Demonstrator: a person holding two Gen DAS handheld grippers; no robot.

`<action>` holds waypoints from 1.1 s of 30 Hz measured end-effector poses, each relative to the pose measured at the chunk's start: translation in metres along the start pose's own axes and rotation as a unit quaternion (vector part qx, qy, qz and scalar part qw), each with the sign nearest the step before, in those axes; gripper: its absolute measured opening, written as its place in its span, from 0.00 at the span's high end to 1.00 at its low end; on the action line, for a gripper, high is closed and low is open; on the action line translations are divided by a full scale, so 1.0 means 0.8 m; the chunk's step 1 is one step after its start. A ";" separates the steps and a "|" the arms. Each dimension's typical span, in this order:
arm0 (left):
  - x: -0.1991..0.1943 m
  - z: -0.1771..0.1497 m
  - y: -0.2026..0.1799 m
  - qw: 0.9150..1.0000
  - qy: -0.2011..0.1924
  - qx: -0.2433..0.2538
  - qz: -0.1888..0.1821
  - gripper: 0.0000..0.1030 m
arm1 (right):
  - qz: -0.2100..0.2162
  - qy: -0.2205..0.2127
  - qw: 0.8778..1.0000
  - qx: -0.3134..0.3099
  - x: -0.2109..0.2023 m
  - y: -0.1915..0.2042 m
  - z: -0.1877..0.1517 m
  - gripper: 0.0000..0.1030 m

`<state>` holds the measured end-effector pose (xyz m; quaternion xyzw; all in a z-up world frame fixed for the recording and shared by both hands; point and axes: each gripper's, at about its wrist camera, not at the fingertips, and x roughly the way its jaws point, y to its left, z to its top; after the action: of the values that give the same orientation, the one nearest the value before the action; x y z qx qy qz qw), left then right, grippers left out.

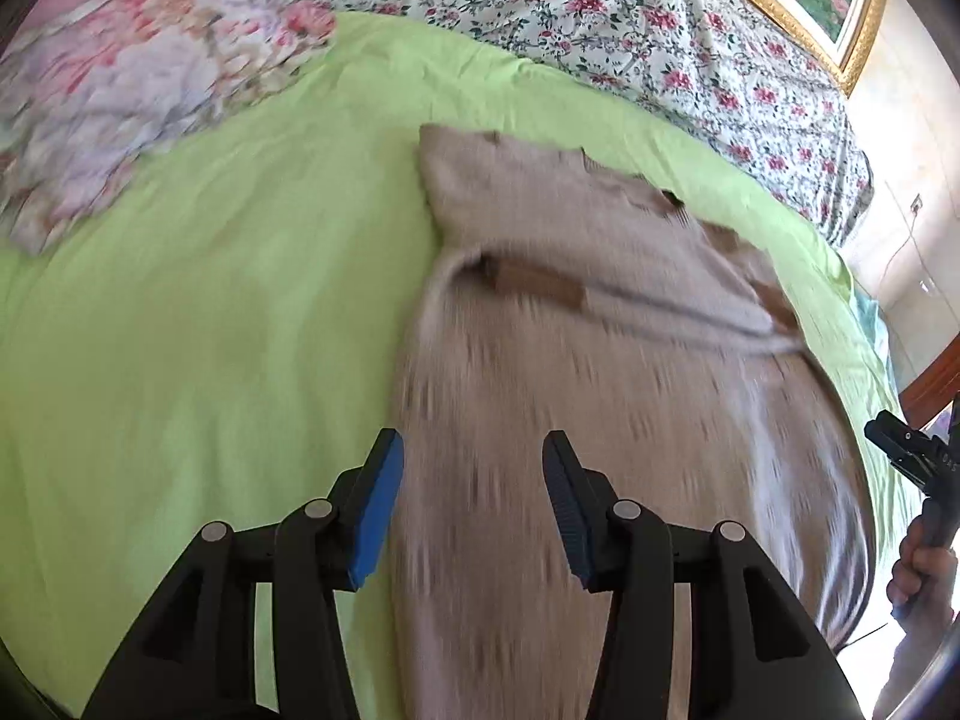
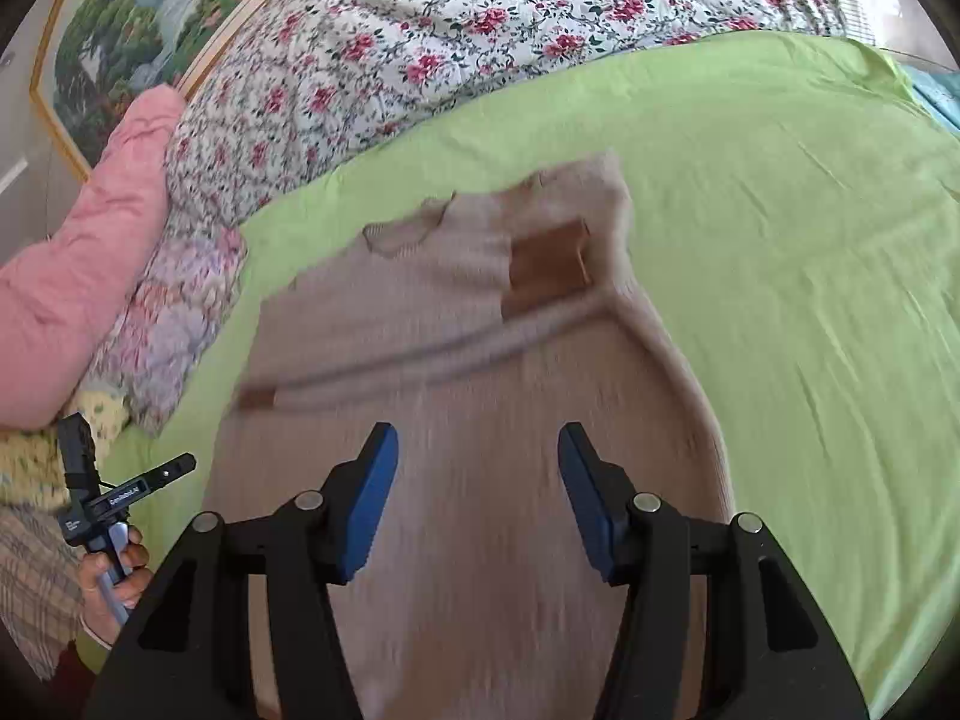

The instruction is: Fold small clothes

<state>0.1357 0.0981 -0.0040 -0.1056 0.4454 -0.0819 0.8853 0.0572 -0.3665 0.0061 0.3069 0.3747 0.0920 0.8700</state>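
A beige knit sweater (image 1: 600, 360) (image 2: 468, 372) lies flat on the green sheet (image 1: 210, 330) (image 2: 810, 300). Its sleeves are folded across the chest, and their brown cuffs (image 1: 540, 285) (image 2: 549, 267) show. My left gripper (image 1: 474, 438) hovers over the sweater's lower left part, open, with nothing between its blue pads. Over the lower middle of the sweater my right gripper (image 2: 478, 429) is also open and empty. Each view catches the hand (image 1: 918, 564) (image 2: 120, 570) that holds the other gripper, at the frame's edge. Motion blurs both views.
A floral quilt (image 1: 600, 12) (image 2: 480, 30) is bunched along the far side of the bed. A pink pillow (image 2: 78, 276) and a pale floral pillow (image 1: 120, 90) lie at the left. A framed painting (image 2: 120, 30) hangs behind. Plaid cloth (image 2: 30, 570) sits near the left hand.
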 end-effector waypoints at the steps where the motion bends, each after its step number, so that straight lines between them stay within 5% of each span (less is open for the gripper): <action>1: -0.007 -0.013 0.002 1.000 0.003 -0.002 -0.002 0.52 | -0.002 0.000 1.000 -0.003 -0.010 0.000 -0.012 0.45; 14: -0.047 -0.124 0.016 0.999 0.036 -0.010 -0.016 0.49 | -0.014 -0.010 0.999 0.040 -0.082 -0.040 -0.102 0.45; 33: -0.066 -0.183 0.027 0.996 0.065 0.004 -0.055 0.44 | -0.015 -0.011 0.998 0.062 -0.122 -0.062 -0.179 0.45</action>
<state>-0.0123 0.1152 -0.0536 -0.1206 0.4950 -0.1392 0.8492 -0.1164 -0.3775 -0.0419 0.3559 0.3742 0.0522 0.8547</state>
